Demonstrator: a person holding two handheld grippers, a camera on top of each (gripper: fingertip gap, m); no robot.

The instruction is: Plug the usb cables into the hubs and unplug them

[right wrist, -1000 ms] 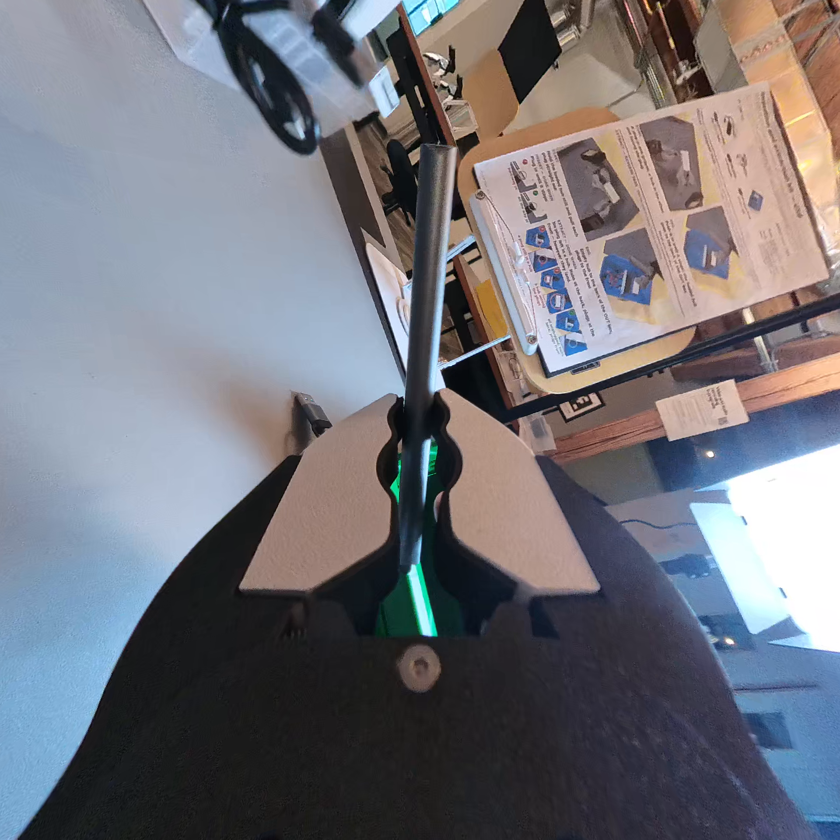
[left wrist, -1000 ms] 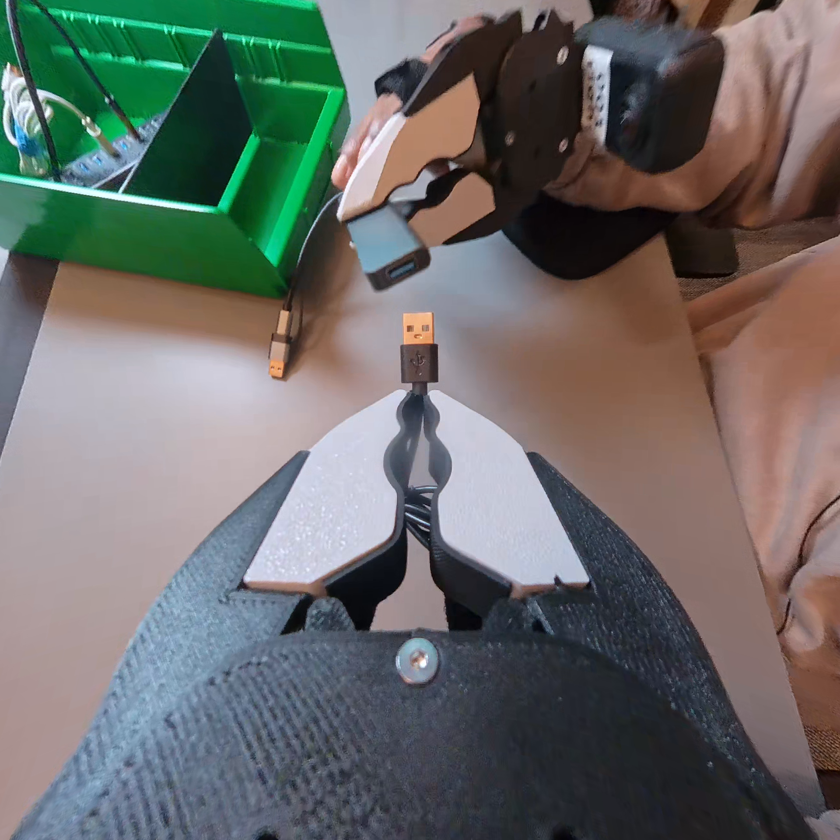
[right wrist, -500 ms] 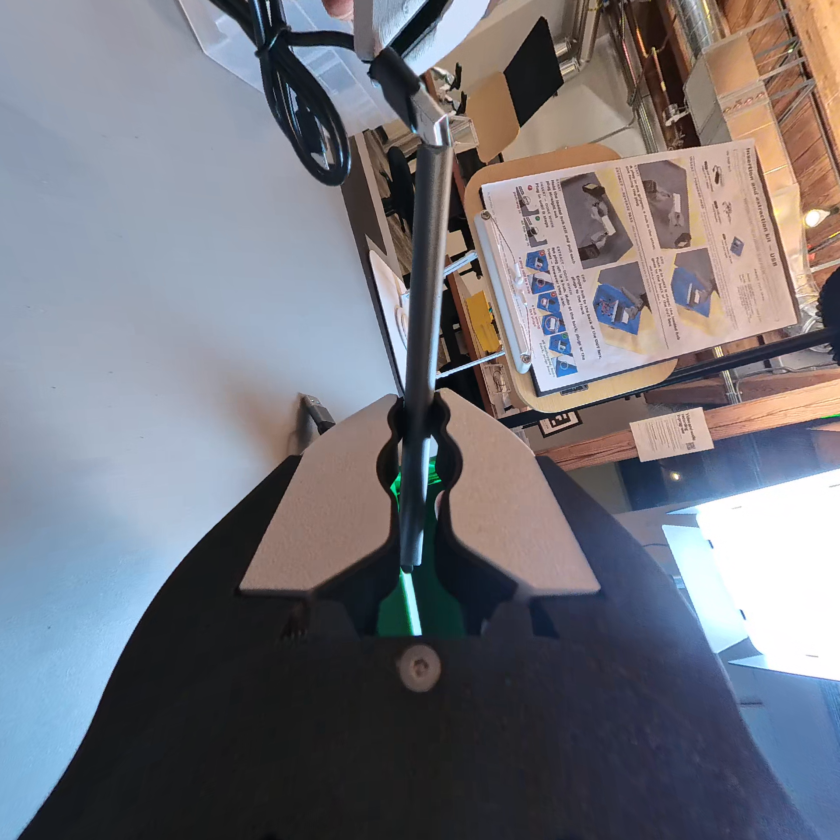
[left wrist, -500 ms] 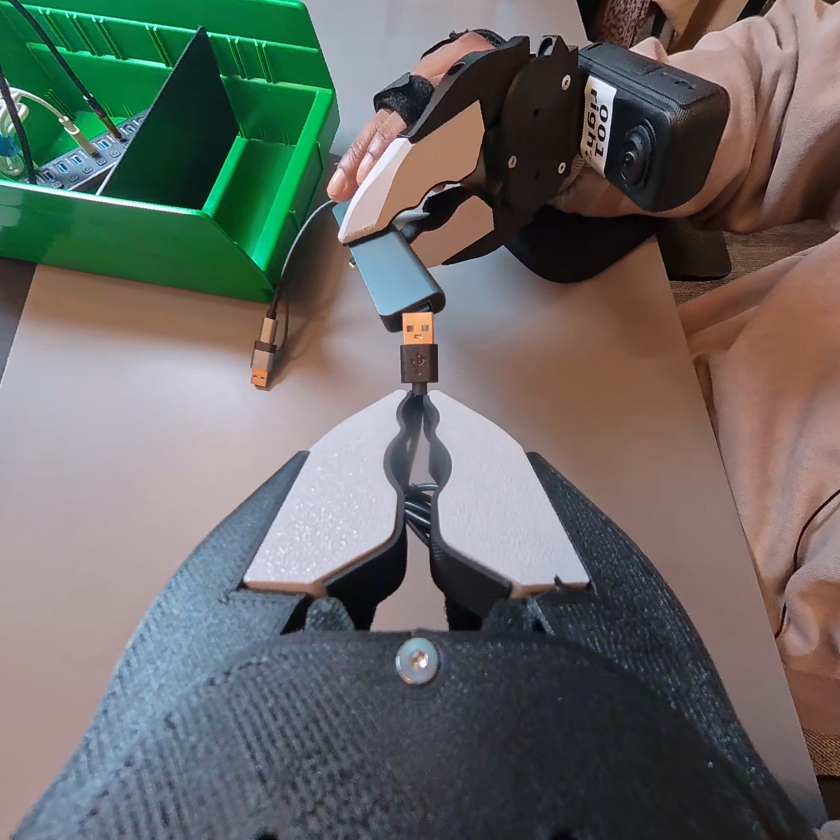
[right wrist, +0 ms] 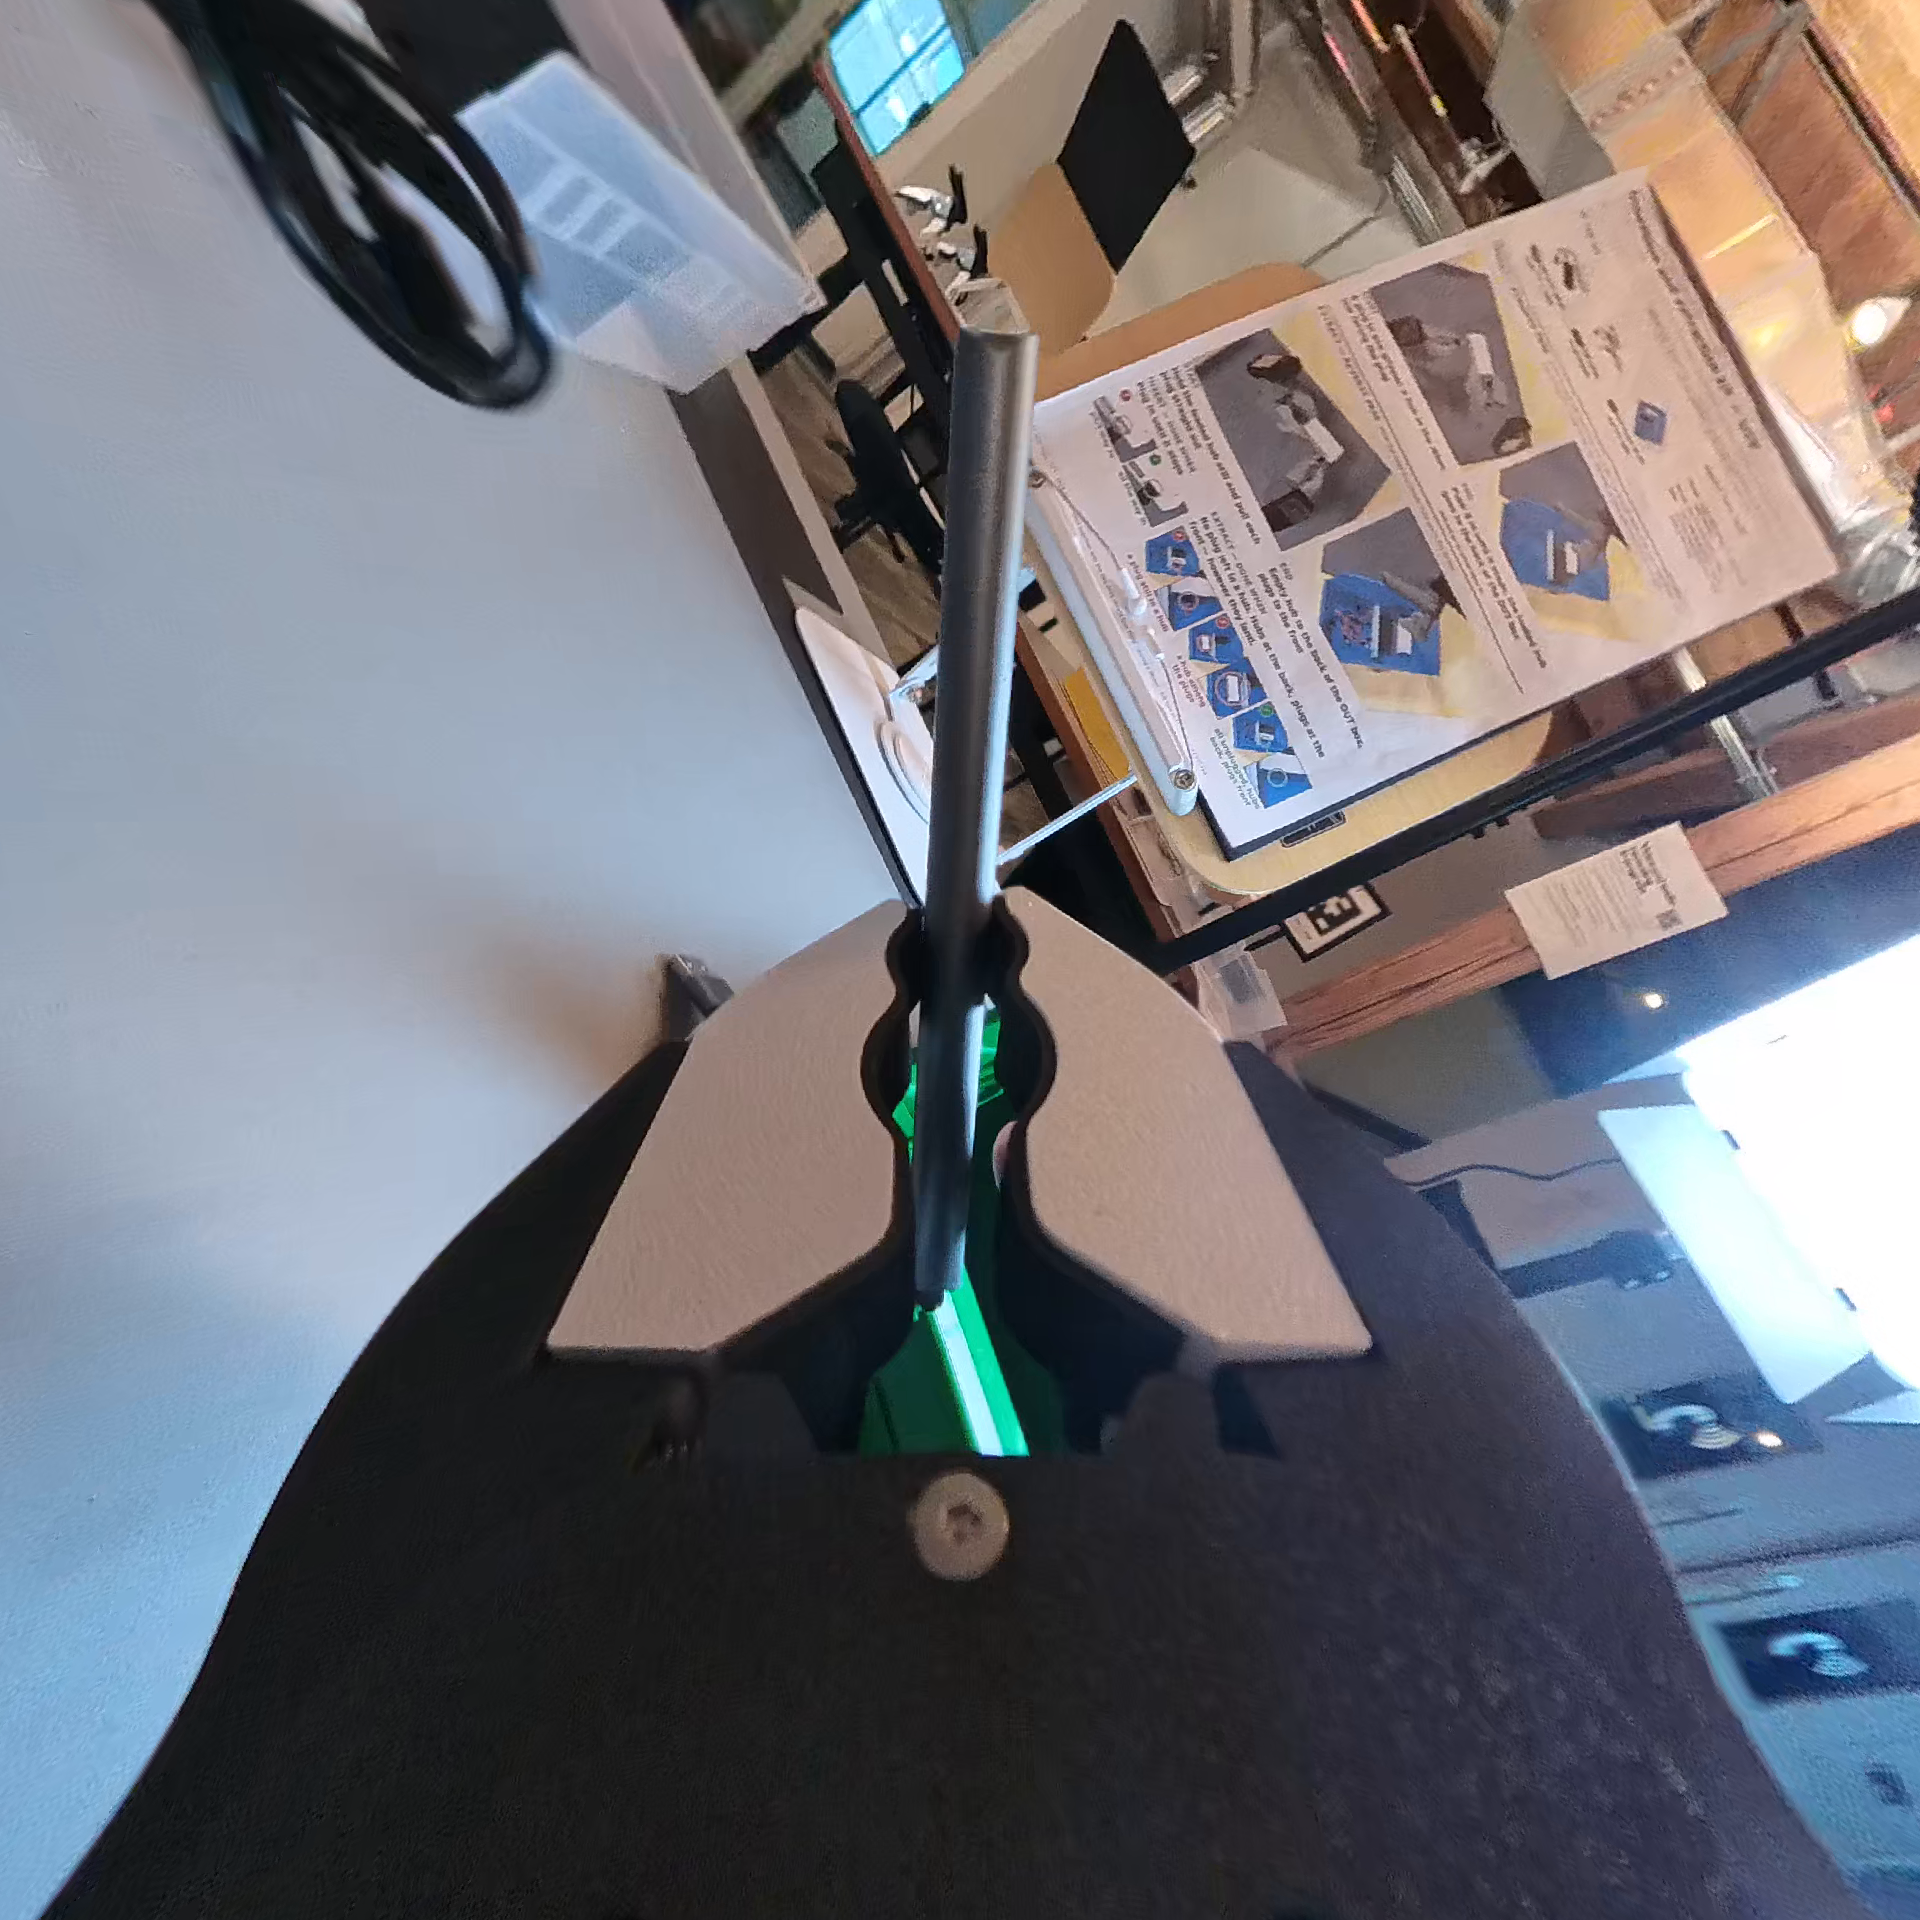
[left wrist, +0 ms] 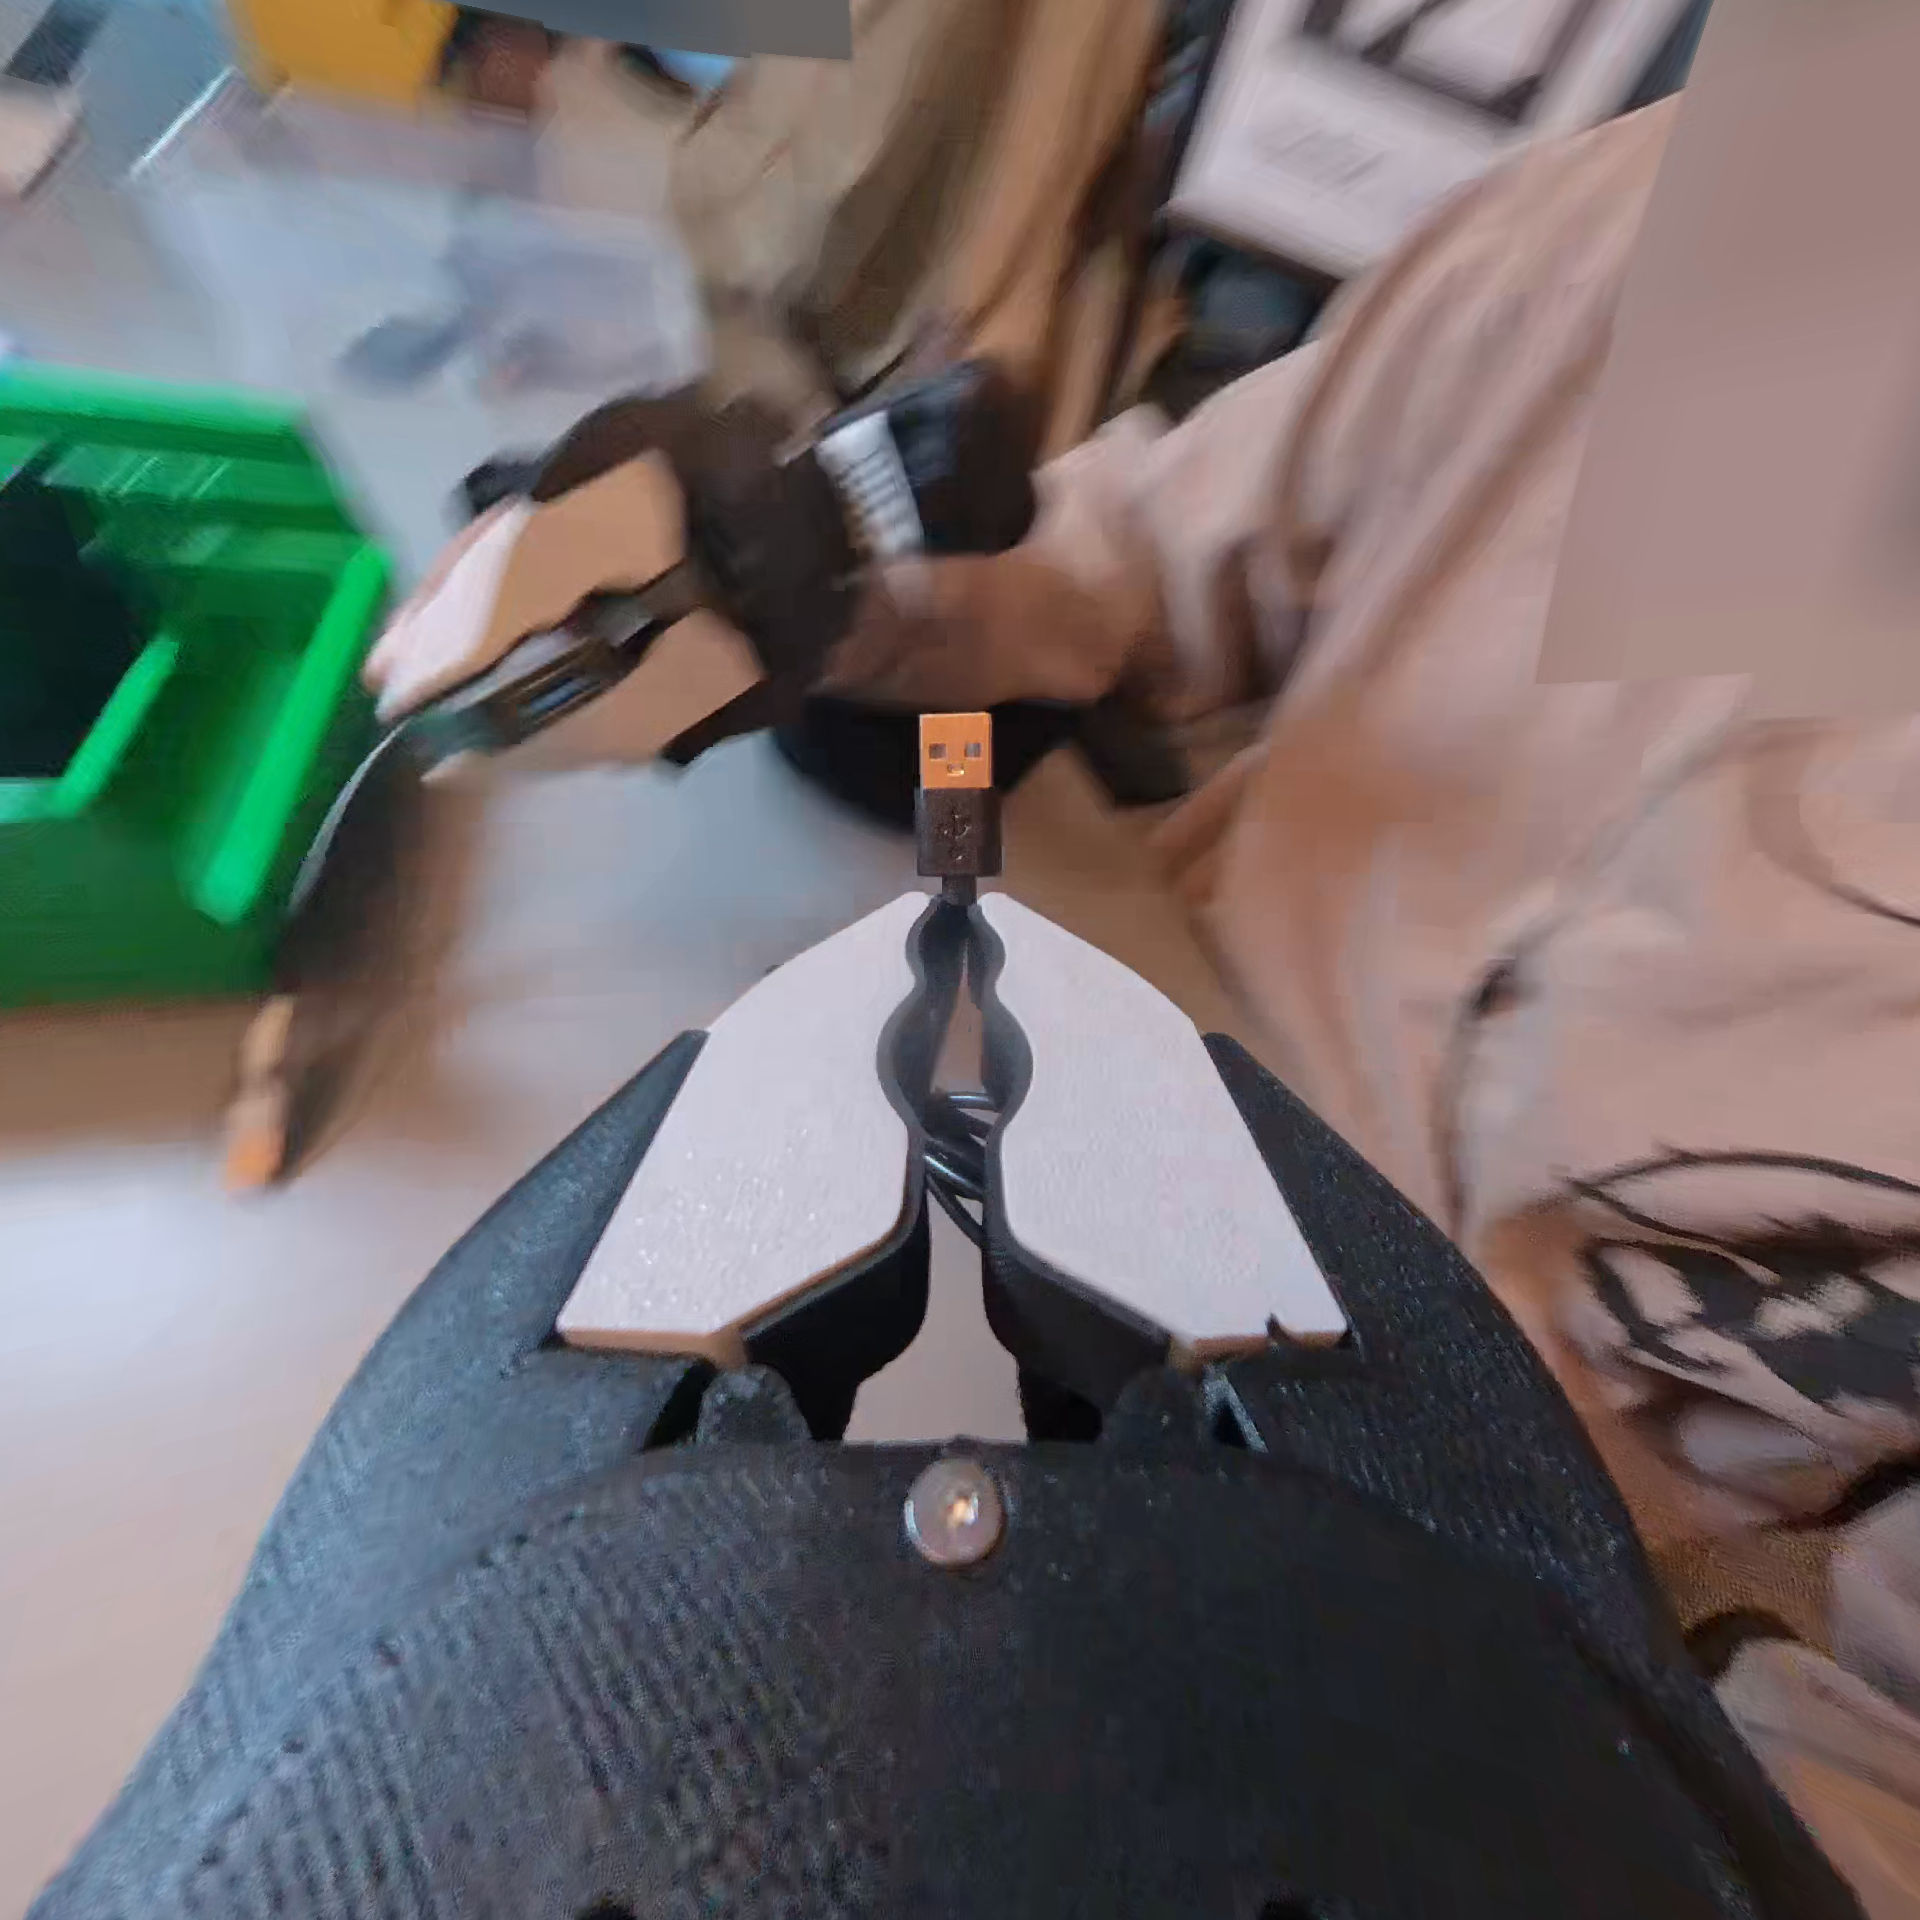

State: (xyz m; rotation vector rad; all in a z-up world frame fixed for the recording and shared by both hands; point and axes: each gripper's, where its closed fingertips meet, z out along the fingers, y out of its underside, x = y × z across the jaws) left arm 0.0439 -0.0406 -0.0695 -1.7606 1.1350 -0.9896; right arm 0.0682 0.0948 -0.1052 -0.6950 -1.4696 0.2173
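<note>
My left gripper (left wrist: 957, 902) is shut on a black USB cable; its orange-tipped plug (left wrist: 956, 790) sticks out past the fingertips, free in the air. My right gripper (right wrist: 961, 914) is shut on a slim dark grey hub (right wrist: 966, 665) that points away edge-on. In the left wrist view the right gripper (left wrist: 540, 634) is blurred at upper left with the hub (left wrist: 540, 691) in it, apart from the plug. The hub's own cable (left wrist: 343, 821) trails down to a tan plug (left wrist: 260, 1091) on the table.
A green bin (left wrist: 156, 665) stands at the left on the brown table (left wrist: 208, 1351). A person's beige sleeve (left wrist: 1455, 727) fills the right. In the right wrist view a coiled black cable (right wrist: 395, 208), a clear box (right wrist: 644, 239) and an instruction board (right wrist: 1434, 540) lie beyond. The grippers' ends are close to 15 centimetres from one another.
Half a second ago the plug tip was at the hub's port. Now they are apart: the hub has swung left and away, and the left view has tilted up, with motion blur.
</note>
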